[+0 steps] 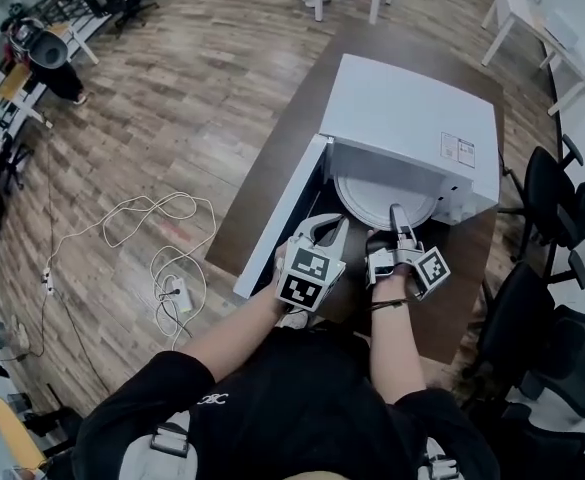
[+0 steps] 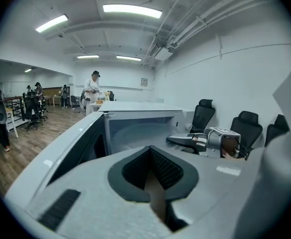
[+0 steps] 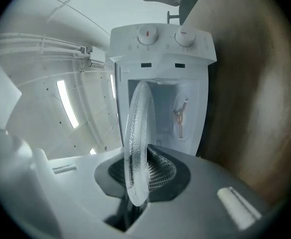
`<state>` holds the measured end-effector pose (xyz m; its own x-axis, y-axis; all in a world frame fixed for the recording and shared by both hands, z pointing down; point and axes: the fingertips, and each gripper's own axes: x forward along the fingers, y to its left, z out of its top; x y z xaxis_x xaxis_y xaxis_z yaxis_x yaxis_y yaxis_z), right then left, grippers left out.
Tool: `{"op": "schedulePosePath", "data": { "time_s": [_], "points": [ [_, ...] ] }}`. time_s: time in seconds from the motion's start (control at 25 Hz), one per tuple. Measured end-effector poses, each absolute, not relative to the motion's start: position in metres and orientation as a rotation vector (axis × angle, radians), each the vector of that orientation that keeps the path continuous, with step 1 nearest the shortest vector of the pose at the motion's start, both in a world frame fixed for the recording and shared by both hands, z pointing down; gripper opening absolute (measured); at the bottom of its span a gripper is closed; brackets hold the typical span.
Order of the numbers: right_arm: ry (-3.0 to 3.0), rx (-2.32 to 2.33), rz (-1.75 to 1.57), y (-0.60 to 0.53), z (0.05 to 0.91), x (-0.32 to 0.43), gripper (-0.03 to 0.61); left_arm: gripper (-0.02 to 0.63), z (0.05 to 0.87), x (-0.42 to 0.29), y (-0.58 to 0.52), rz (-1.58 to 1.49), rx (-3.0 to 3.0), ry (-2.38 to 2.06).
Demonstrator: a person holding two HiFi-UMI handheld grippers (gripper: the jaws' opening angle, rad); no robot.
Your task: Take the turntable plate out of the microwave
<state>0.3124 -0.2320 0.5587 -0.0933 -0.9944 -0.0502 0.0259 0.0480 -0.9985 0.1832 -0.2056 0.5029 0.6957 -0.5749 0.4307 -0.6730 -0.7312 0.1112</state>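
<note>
**Item:** round clear glass turntable plate with a textured face [image 1: 382, 198] [image 3: 138, 128].

**Location:** lies flat and partly out of the mouth of the white box-shaped microwave [image 1: 402, 108] [image 2: 135, 113] [image 3: 160, 49]. Its far part is under the cavity roof and its near rim reaches toward the person.

**Microwave:** stands on a dark brown wooden table [image 1: 272, 158]. Its white door [image 1: 277, 223] [image 2: 70, 143] is swung wide to the person's left. Two round dials show on the control panel in the right gripper view.

**Right gripper** [image 1: 397, 218] [image 3: 140, 156]: pinches the plate's near rim, with the glass edge between its dark ribbed pads. The gripper is level and reaches in from the front of the cavity. In its own view the plate appears edge-on.

**Left gripper** [image 1: 330, 226] [image 2: 150, 148]: jaws pressed together and empty. It is held just left of the right gripper, between it and the open door, near the plate's rim but apart from it.

**Surroundings:**
- a white cable and power strip [image 1: 172, 293] on the wood-plank floor
- black office chairs [image 1: 542, 188] beside the table
</note>
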Motion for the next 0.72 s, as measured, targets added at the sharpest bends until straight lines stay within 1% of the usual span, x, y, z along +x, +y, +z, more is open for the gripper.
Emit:
{"op": "schedulePosePath", "data": {
  "time_s": [0.44,0.72],
  "points": [
    [1.249,-1.113,-1.22,-0.167,0.546,0.299,0.041,0.008,0.487,0.174,-0.183,0.481,2.711,-0.92],
    [1.241,-1.135,-1.211,-0.154,0.55,0.295,0.041,0.008,0.486,0.172,-0.179,0.467,2.726,-0.894]
  ]
}}
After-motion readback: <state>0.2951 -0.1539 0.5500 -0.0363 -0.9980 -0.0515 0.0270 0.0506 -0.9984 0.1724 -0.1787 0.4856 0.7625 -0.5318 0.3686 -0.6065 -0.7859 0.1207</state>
